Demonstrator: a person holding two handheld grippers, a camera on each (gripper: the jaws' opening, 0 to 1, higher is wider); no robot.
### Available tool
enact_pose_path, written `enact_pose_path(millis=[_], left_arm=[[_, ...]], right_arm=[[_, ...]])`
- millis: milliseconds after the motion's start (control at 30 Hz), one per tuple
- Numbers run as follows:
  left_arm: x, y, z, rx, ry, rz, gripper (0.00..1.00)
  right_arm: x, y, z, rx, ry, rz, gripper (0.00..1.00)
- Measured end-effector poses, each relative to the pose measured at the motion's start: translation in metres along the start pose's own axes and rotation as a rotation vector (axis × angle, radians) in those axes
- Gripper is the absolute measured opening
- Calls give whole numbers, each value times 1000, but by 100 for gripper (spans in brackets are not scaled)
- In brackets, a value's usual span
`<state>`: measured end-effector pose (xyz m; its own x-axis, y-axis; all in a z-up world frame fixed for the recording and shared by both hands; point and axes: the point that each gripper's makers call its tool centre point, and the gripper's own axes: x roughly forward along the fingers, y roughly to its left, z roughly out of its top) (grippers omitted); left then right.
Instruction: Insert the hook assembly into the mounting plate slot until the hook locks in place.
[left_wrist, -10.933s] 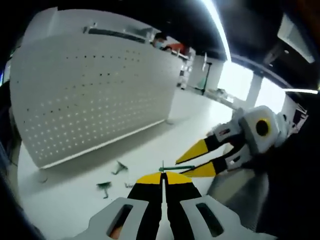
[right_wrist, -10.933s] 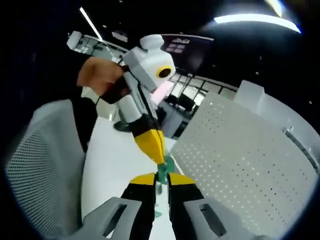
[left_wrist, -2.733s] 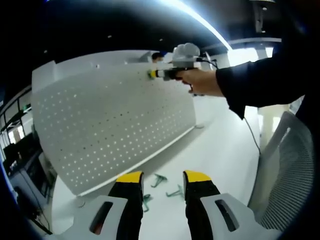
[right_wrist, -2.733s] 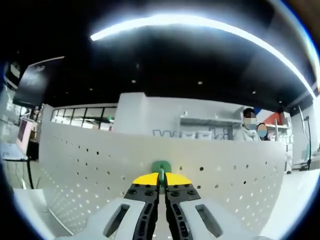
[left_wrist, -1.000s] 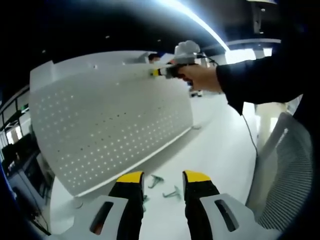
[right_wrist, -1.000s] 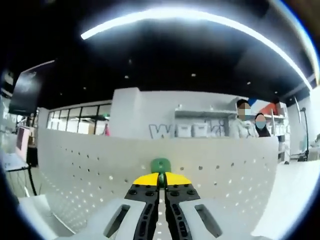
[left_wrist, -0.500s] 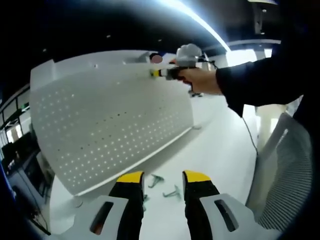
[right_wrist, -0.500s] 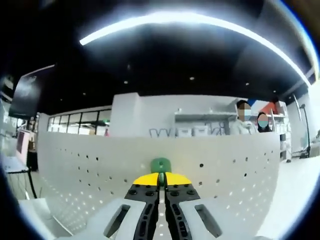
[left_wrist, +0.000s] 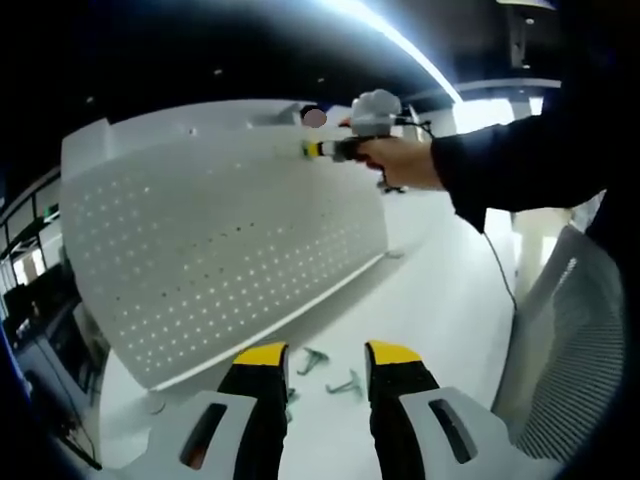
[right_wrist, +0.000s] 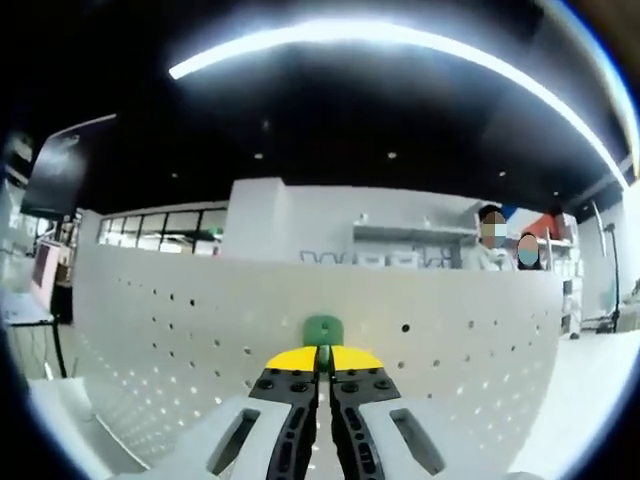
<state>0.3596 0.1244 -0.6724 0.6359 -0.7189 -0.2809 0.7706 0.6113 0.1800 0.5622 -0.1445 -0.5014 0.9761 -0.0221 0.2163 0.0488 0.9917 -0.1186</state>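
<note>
A white perforated mounting plate (left_wrist: 220, 230) (right_wrist: 200, 330) stands upright on the white table. My right gripper (right_wrist: 321, 357) is shut on a green hook (right_wrist: 321, 330), held against the plate's upper rows of holes. In the left gripper view the right gripper (left_wrist: 312, 149), held by a hand, is at the plate's top edge. My left gripper (left_wrist: 326, 355) is open and low over the table, nothing between its jaws. Loose green hooks (left_wrist: 345, 383) lie on the table just beyond its tips.
A grey mesh chair back (left_wrist: 565, 340) stands at the right of the left gripper view. A dark sleeve (left_wrist: 530, 150) reaches across the top right. Two people (right_wrist: 505, 245) stand behind the plate. White table surface (left_wrist: 440, 290) stretches along the plate's foot.
The right gripper view has shifted slightly up and down against the plate, with the green hook still held at the holes. The left gripper has stayed put and open.
</note>
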Motion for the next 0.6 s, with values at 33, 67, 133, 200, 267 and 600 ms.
enact_pose_path(millis=[33, 67, 133, 200, 267, 600], left_arm=[[0, 0, 0, -2, 2, 0, 31], [0, 0, 0, -3, 1, 0, 31], [0, 0, 0, -2, 0, -1, 31], [0, -1, 0, 1, 1, -3, 31], [0, -1, 0, 3, 1, -4, 31], [1, -1, 0, 3, 0, -7, 32]], right_arm=[[0, 0, 0, -30, 10, 3, 1], [0, 0, -1, -71, 22, 2, 1], [0, 2, -1, -104, 29, 7, 1], [0, 1, -1, -109, 37, 10, 2], [0, 1, -2, -116, 47, 16, 2], [-3, -4, -7, -130, 97, 25, 11]])
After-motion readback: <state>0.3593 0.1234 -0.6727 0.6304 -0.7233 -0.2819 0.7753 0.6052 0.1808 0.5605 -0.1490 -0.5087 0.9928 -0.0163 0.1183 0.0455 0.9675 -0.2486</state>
